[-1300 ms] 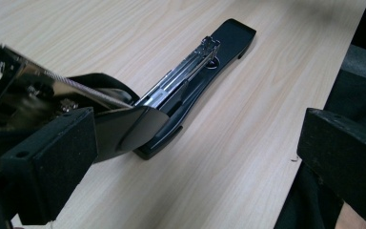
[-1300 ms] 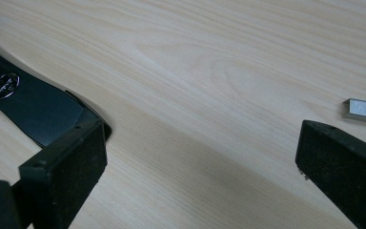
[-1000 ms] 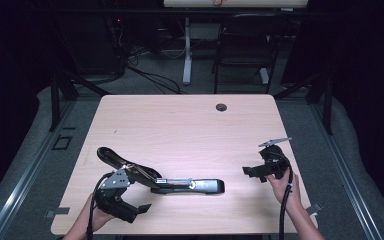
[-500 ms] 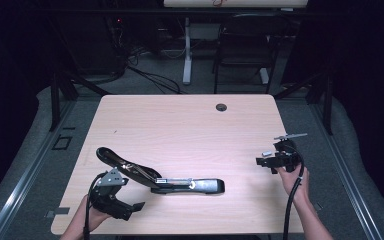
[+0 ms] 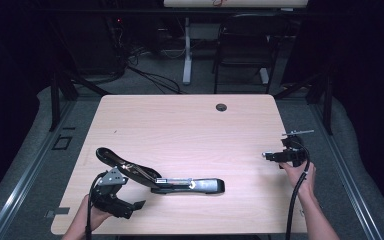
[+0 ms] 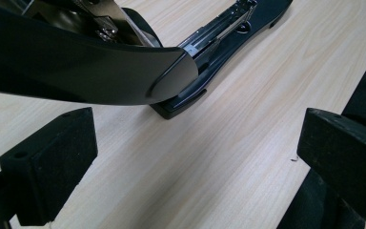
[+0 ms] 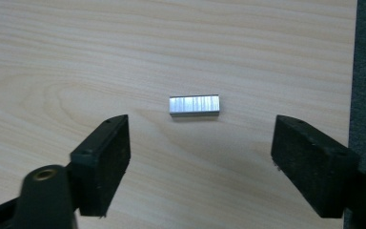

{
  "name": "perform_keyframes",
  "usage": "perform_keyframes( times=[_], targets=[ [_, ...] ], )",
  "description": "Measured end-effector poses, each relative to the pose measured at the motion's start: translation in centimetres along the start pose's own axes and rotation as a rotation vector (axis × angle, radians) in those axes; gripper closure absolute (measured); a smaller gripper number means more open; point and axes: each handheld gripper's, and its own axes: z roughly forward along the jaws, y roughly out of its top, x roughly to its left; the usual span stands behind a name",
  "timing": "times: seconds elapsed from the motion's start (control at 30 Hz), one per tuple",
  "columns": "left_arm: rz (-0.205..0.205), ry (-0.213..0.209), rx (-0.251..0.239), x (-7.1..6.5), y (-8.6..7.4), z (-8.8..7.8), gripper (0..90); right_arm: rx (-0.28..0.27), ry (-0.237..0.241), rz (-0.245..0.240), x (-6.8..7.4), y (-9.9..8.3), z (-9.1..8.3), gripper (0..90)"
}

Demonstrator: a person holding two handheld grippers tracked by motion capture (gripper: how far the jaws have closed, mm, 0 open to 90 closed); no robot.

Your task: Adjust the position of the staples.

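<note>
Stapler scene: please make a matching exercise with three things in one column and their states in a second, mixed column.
1. stapler
2. strip of staples
3. right gripper

a. jaws open, nothing between the pads
b. lid swung up, magazine exposed
c. lying flat on the table, ahead of open jaws

Pairs: 1-b, 2-c, 3-a

One opened black stapler (image 5: 160,177) at near left, one strip of staples (image 7: 194,104) at right, two handheld grippers, one bench (image 5: 180,130).
</note>
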Motion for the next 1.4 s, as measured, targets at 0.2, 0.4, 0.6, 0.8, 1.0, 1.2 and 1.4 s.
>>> perform_keyframes(
  times=[0.2, 0.4, 0.6, 0.8, 1.0, 1.2, 1.4],
  targets=[
    [-0.003, 0.003, 0.001, 0.0, -0.1, -0.1, 0.0, 0.021, 0.012, -0.012, 0.2, 0.3, 0.8, 13.2],
    [-0.005, -0.001, 0.016, 0.0, -0.3, 0.0, 0.0, 0.053, 0.006, -0.031, 0.5, 1.0, 1.6, 18.1],
    [-0.010, 0.010, 0.018, -0.3, -0.9, -0.6, 0.0, 0.107, -0.026, -0.057, 0.8, 2.2, 2.7, 30.2],
    [-0.019, 0.020, 0.021, -0.3, -1.3, -1.0, 0.0, 0.111, -0.017, -0.029, 0.3, 2.7, 3.2, 37.8],
    [-0.012, 0.016, 0.030, -0.3, -1.3, -0.8, 0.0, 0.149, -0.047, -0.034, 0.7, 2.8, 3.6, 42.8],
    [-0.005, 0.014, 0.036, -0.3, -1.2, -0.7, 0.0, 0.148, -0.041, -0.024, 0.6, 2.5, 3.9, 47.2],
    [0.000, 0.015, 0.042, -0.3, -1.2, -0.7, 0.0, 0.157, -0.049, -0.056, 0.8, 2.5, 4.1, 48.6]
  ],
)
